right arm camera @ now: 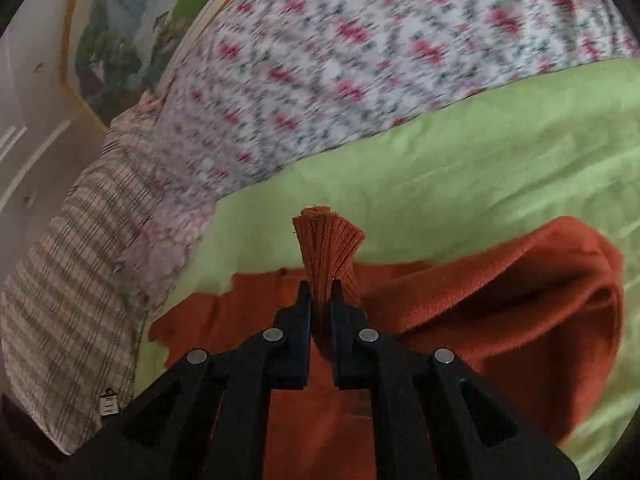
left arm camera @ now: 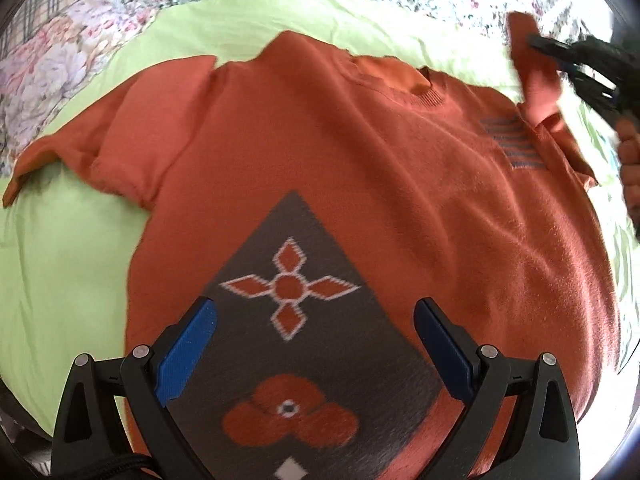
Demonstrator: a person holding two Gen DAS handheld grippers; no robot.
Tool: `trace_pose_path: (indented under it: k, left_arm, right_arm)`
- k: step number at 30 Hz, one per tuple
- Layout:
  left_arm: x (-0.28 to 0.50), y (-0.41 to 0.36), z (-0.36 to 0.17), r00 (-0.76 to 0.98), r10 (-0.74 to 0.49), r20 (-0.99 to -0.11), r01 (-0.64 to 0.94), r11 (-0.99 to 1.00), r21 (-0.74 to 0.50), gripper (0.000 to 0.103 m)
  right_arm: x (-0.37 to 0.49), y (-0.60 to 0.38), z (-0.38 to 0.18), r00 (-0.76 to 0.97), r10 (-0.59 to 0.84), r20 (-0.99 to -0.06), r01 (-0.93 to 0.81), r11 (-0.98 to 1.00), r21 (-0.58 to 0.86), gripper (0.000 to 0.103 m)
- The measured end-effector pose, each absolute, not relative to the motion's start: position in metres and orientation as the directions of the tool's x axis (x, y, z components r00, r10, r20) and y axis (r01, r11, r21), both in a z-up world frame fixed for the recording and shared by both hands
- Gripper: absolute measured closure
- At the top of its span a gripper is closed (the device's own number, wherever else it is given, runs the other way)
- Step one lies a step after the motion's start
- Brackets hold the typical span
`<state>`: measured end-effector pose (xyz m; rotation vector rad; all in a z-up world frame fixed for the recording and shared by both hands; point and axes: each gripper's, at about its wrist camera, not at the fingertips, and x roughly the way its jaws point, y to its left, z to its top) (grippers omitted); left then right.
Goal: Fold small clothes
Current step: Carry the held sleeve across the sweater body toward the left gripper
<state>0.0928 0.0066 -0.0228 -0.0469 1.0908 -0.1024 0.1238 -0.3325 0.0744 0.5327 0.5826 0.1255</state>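
Down at the bottom of the left wrist view, the left hand-held gripper (left arm camera: 315, 344) hangs with its blue-padded jaws spread wide, nothing between them, over the lower front of an orange sweater (left arm camera: 360, 168). Between the spread fingers shows the sweater's grey diamond panel (left arm camera: 296, 320), knitted with an orange four-petal flower above and a rounder orange bloom below. The sweater lies face up on a light green sheet (left arm camera: 60, 272), its collar toward the top of the frame and one sleeve (left arm camera: 72, 148) stretched out to the left edge. At the upper right of that view the other sleeve is lifted off the sheet, pinched by the right hand-held gripper (left arm camera: 560, 56), with the person's hand (left arm camera: 630, 160) showing at the right edge. In the right wrist view, the right hand-held gripper (right arm camera: 320, 292) sits at lower centre with its jaws closed on the ribbed cuff (right arm camera: 328, 240), which fans out above the fingertips. Behind it the raised sleeve drapes in a loose fold toward the right of the frame, over the green sheet (right arm camera: 480, 160). Beyond the sheet, across the top of both views, lies a floral bedspread (right arm camera: 360, 40); a checked cloth (right arm camera: 80, 280) fills the left side of the right wrist view, and a framed landscape picture (right arm camera: 120, 32) sits at the upper left.
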Motion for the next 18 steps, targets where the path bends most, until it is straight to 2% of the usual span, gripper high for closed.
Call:
trace_pose_path:
  k: [7, 12, 16, 18]
  left_arm:
    - [0.076, 0.036, -0.018, 0.476, -0.123, -0.871, 0.027, 0.992, -0.125, 0.004]
    - [0.085, 0.047, -0.022, 0.473, -0.141, -0.869, 0.006, 0.988, -0.157, 0.004]
    - [0.099, 0.053, -0.022, 0.474, -0.199, -0.858, 0.005, 0.975, -0.223, 0.004]
    - [0.109, 0.053, -0.022, 0.474, -0.227, -0.851, 0.010, 0.967, -0.253, 0.004]
  right_arm:
    - [0.196, -0.196, 0.025, 0.692, 0.481, -0.538, -0.099, 0.802, 0.590, 0.094]
    - [0.229, -0.145, -0.002, 0.631, 0.528, -0.569, -0.117, 0.789, 0.603, 0.094]
    - [0.237, -0.136, -0.022, 0.579, 0.567, -0.586, -0.095, 0.761, 0.642, 0.084]
    - [0.231, -0.144, -0.023, 0.582, 0.578, -0.572, -0.092, 0.745, 0.660, 0.066]
